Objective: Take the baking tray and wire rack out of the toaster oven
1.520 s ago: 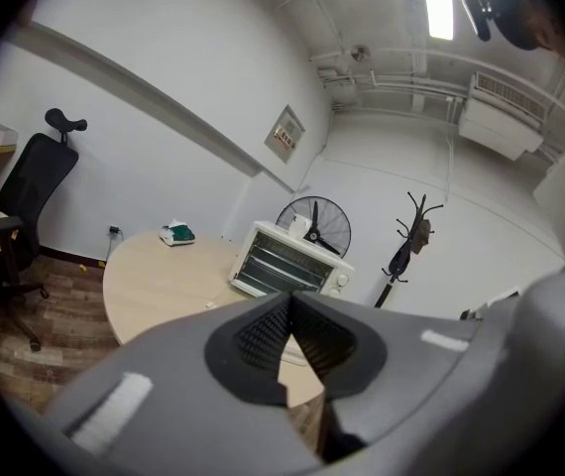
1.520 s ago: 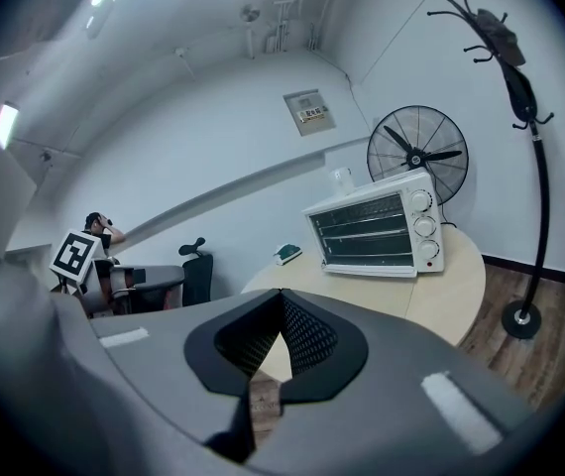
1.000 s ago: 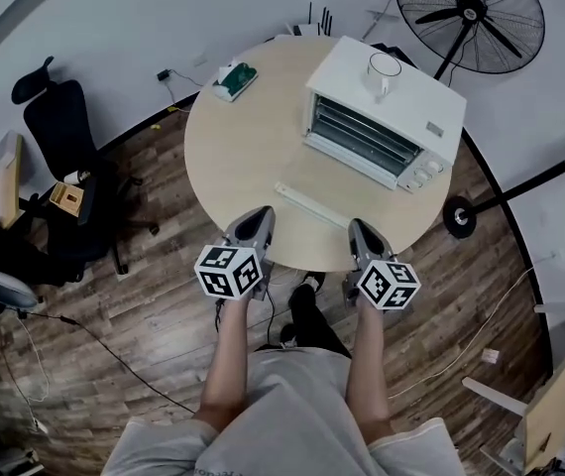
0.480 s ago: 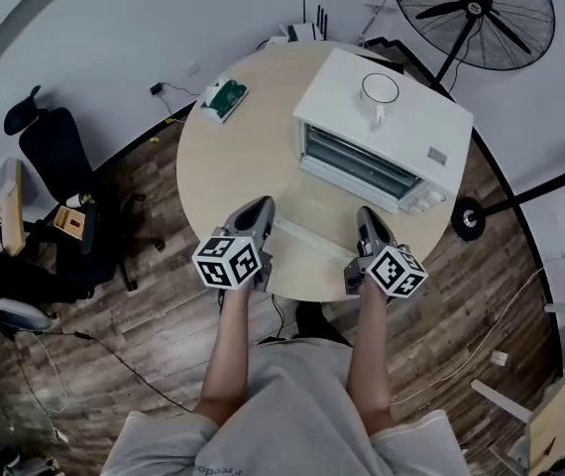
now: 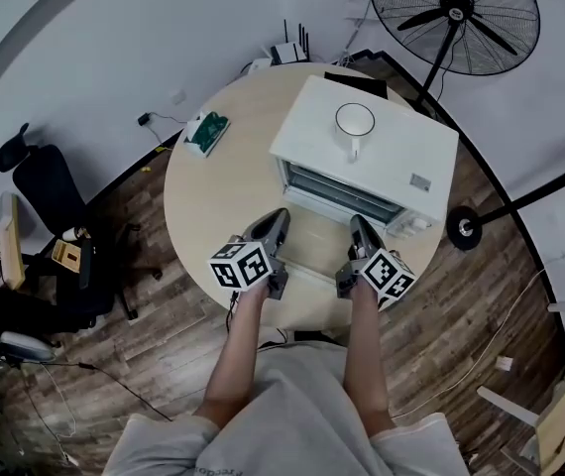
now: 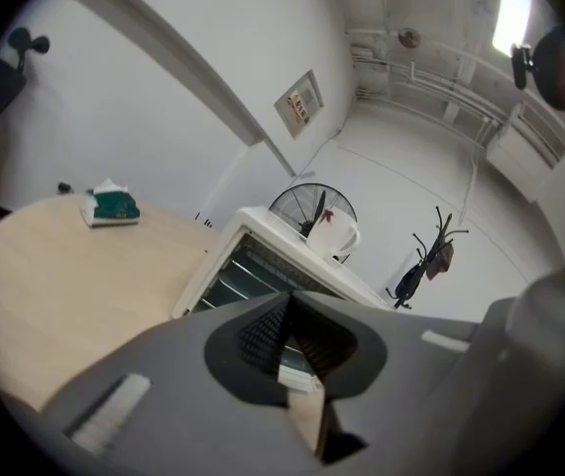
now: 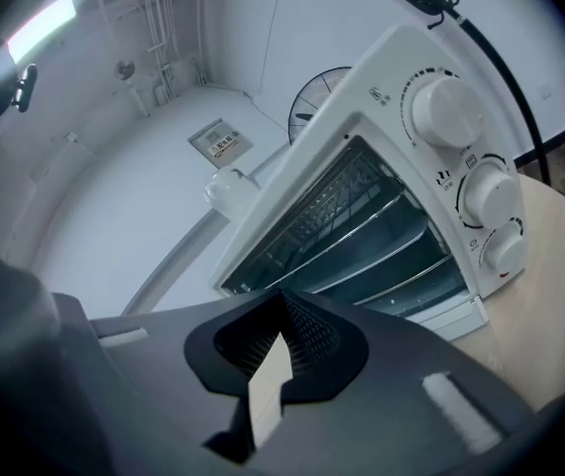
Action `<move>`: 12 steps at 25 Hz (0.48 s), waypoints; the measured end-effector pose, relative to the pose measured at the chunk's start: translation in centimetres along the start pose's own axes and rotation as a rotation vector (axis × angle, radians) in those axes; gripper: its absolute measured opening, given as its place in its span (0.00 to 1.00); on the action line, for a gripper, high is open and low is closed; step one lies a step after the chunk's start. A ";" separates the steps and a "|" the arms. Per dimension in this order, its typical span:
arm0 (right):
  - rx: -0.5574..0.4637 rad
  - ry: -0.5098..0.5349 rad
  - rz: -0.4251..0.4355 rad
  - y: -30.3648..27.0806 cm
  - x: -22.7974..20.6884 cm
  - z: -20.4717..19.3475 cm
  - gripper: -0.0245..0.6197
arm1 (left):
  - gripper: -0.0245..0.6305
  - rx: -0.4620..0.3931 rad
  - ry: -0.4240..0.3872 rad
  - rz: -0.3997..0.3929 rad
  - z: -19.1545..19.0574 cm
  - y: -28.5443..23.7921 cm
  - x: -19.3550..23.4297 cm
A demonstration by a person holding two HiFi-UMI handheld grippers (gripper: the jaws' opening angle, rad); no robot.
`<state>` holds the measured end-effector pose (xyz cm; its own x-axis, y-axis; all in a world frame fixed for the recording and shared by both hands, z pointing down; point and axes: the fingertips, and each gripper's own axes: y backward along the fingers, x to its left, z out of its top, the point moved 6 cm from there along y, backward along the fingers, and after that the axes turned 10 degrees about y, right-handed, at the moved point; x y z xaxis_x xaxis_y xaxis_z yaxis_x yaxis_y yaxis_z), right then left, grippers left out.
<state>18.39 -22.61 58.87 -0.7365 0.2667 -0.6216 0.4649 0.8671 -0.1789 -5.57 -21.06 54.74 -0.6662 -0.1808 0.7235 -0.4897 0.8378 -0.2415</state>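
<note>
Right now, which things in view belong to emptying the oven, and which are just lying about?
Job: oven, door open; wire rack inside; left gripper and right gripper, both shut and empty.
Lying about: mug on the oven; tissue box; fan; chair.

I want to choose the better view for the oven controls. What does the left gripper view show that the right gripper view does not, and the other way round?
Only the left gripper view shows the green box on the table's far side. Only the right gripper view shows the oven's three knobs. Both show the oven with racks inside, the mug on top, the fan behind, some table, and shut, empty jaws: left gripper, right gripper.
</note>
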 end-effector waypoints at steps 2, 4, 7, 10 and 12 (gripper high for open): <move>-0.011 -0.037 -0.013 -0.5 -1.1 -0.1 0.04 | 0.12 0.006 0.102 -0.026 -1.3 -1.6 0.6; -0.023 -0.089 -0.016 -0.9 -1.9 -0.2 0.04 | 0.12 0.015 0.186 -0.033 -2.7 -3.1 1.3; -0.052 -0.186 -0.023 -1.3 -3.2 -0.4 0.04 | 0.12 0.051 0.241 0.004 -4.7 -4.9 2.9; -0.059 -0.235 -0.022 -1.7 -4.0 -0.7 0.04 | 0.12 0.062 0.324 -0.034 -5.7 -6.5 3.2; -0.057 -0.259 -0.023 -1.8 -4.6 -0.9 0.04 | 0.12 0.036 0.388 -0.064 -5.8 -7.9 3.3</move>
<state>20.45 -25.02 62.74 -0.5930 0.1364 -0.7936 0.4157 0.8959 -0.1567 -0.65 -25.27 62.75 -0.3750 -0.0188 0.9268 -0.5474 0.8114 -0.2051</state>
